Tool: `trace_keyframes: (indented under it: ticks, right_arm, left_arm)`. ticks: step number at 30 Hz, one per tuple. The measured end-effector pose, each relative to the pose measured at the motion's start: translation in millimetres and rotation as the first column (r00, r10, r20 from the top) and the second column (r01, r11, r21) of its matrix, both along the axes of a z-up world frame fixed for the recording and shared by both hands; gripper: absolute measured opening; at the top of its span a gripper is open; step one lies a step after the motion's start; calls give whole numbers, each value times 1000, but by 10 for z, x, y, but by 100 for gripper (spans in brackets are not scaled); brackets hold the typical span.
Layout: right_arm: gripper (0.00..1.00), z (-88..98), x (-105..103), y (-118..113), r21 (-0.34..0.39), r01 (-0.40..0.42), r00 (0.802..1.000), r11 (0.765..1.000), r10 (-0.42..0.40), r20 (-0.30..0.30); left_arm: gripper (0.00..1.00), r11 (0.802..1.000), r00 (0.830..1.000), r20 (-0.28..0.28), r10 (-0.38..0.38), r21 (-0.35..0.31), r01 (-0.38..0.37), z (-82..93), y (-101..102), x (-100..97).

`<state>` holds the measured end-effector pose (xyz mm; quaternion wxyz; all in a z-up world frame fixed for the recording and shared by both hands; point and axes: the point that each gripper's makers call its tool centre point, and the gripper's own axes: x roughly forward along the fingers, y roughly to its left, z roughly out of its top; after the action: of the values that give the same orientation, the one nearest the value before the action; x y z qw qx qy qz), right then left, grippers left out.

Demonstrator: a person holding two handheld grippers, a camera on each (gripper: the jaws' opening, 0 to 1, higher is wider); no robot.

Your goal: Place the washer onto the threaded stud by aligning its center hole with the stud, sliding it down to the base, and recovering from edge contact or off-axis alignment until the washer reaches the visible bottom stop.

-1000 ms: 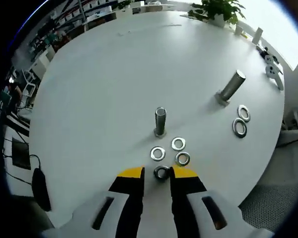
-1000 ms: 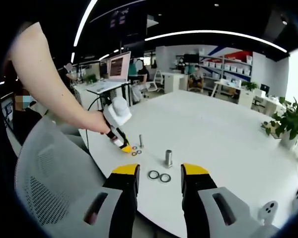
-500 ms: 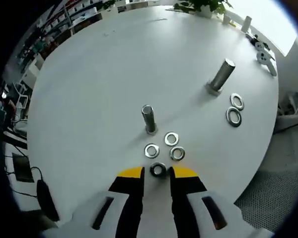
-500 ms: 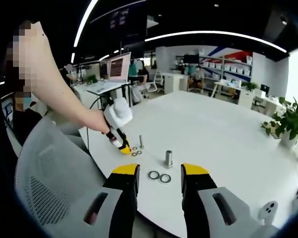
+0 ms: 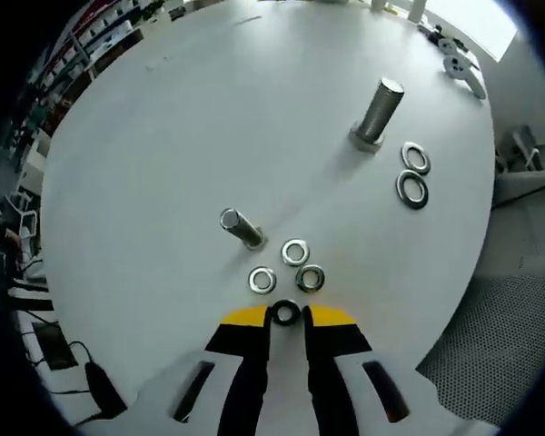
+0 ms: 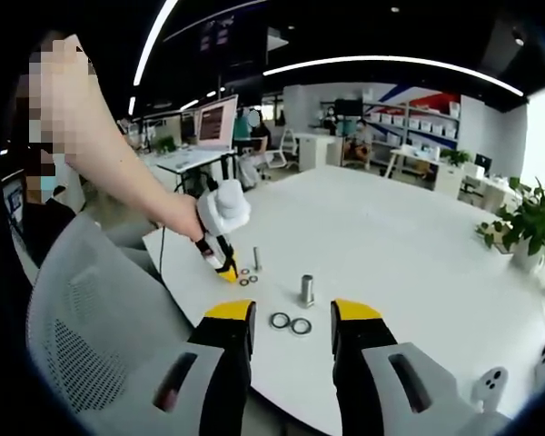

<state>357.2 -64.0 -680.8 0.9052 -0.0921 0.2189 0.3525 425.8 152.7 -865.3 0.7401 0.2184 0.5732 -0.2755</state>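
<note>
Pinching a washer [image 5: 285,313] between its yellow tips, the left gripper [image 5: 285,318] hovers low over the table [image 5: 163,136]. Three loose washers [image 5: 294,252] lie just beyond, then the small stud [image 5: 242,227], leaning in this view. Best to level the washer and centre its hole first. Farther off, the right gripper [image 6: 293,320] idles, jaws apart.

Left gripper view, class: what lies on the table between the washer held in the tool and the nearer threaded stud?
Three loose washers lie between the held washer and the nearer stud.
</note>
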Motion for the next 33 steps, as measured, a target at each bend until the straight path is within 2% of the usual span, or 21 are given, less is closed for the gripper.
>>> trace_keyframes:
  ticks: [11, 26, 28, 29, 30, 31, 33]
  right_arm:
    - [35, -4, 4, -4, -6, 1, 1000, 1000, -1, 2]
    - [35, -1, 5, -10, -7, 3, 1000, 1000, -3, 5]
    - [35, -5, 4, -9, -8, 2, 1000, 1000, -2, 4]
    - [35, -5, 5, -8, -9, 2, 1000, 1000, -1, 4]
    - [35, -3, 6, -7, -9, 1, 1000, 1000, -1, 5]
    - [35, -5, 8, -7, -8, 1, 1000, 1000, -1, 5]
    - [35, -6, 6, -7, -9, 1, 1000, 1000, -1, 4]
  left_arm:
    - [9, 1000, 1000, -7, 16, -9, -16, 7, 4, -2]
    - [9, 999, 999, 24, 27, -30, -27, 18, 11, -28]
    - [9, 999, 999, 32, 21, -30, -20, 26, 16, -35]
    - [3, 999, 999, 36, 20, -31, -19, 33, 18, -34]
    - [0, 998, 999, 9, -39, -48, 40, 49, -15, -91]
    - [0, 999, 999, 47, 10, -36, -8, 56, 3, -47]
    - [0, 999, 998, 57, 7, -44, -4, 152, -83, -120]
